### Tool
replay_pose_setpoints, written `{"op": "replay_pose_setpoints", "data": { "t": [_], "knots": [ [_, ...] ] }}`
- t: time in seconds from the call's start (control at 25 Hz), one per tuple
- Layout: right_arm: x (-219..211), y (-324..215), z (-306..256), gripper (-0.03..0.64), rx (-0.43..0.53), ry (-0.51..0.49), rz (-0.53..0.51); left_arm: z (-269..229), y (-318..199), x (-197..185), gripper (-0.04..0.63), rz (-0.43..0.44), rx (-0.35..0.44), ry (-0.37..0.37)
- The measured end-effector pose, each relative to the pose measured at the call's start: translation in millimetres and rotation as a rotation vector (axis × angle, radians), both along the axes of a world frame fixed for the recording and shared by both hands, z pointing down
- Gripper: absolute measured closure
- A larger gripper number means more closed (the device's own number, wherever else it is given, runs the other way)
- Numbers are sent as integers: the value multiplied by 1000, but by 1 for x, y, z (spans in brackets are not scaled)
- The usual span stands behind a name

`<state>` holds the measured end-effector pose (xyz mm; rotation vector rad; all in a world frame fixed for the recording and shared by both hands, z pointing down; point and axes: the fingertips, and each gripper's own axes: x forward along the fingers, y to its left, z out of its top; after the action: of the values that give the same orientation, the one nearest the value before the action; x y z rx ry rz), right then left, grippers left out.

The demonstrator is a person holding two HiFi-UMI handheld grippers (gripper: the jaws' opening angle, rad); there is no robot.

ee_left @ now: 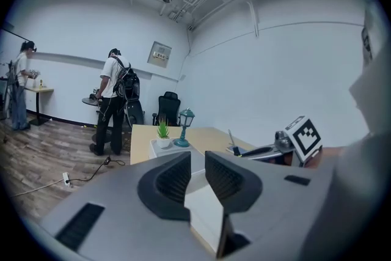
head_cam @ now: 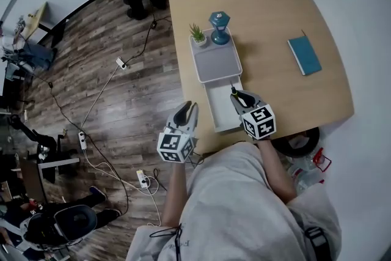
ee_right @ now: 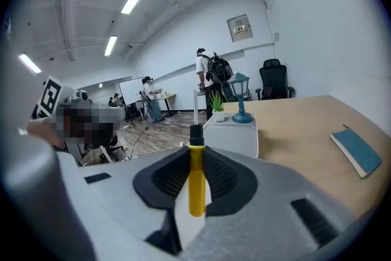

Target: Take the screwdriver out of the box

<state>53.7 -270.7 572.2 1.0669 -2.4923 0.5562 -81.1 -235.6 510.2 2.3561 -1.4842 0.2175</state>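
- Risk of a twist or slide in the grip: clamped only across the round yellow handle of the screwdriver (ee_right: pixel 195 179), lower end hanging free below the pads. Likely to pivot under a quick swing or a roll of the wrist.
- Risk of a knock on the white box (head_cam: pixel 215 114): held over its right-hand rim, just below centre of the head view. Cannot tell there whether fully clear of the wall, so liable to catch on a sideways move and shove the box, itself set at the near edge of the table (head_cam: pixel 269 15).
- Risk of the bare shaft jabbing the grey tray (head_cam: pixel 217 64), the small plant (head_cam: pixel 198 33) or the teal lamp (head_cam: pixel 219 26), all just beyond the box toward the top of the frame, if carried forward without more height.
- No steadying of the box: left gripper (head_cam: pixel 186 113) off the table edge, lower left of centre, jaws a narrow gap apart with nothing between them.
- Right gripper (ee_right: pixel 197 159) closed on the screwdriver: handle upright between the pads at centre of the right gripper view, black collar and metal shaft standing above the fingertips toward the top of the frame.
- In the head view, only the dark forward end showing, poking past the fingertips toward the tray.
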Motion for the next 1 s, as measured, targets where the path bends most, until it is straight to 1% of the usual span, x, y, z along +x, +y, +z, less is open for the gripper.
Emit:
{"op": "replay_pose_setpoints", "data": {
  "t": [0.12,0.28,0.4,0.52,0.68,0.84,0.92,1.0],
  "knots": [
    [5,-2,-19,541,30,-36,43,-10,-6,5,528,44,18,-28],
    [13,9,-31,541,47,-54,106,-24,2,25,529,133,61,-83],
    [15,27,-36,540,43,-60,129,-30,9,34,528,162,69,-66],
    [19,43,-42,541,37,-86,143,-29,14,33,528,157,63,-51],
    [26,56,-44,541,25,-120,173,-28,27,38,528,147,77,-89],
    [28,71,-34,541,16,-121,188,-19,45,35,528,112,55,-57],
    [29,76,-37,540,40,-128,193,-15,53,31,528,86,43,-40],
    [29,82,-42,541,88,-124,184,-12,61,28,528,67,33,-28]
  ]
}}
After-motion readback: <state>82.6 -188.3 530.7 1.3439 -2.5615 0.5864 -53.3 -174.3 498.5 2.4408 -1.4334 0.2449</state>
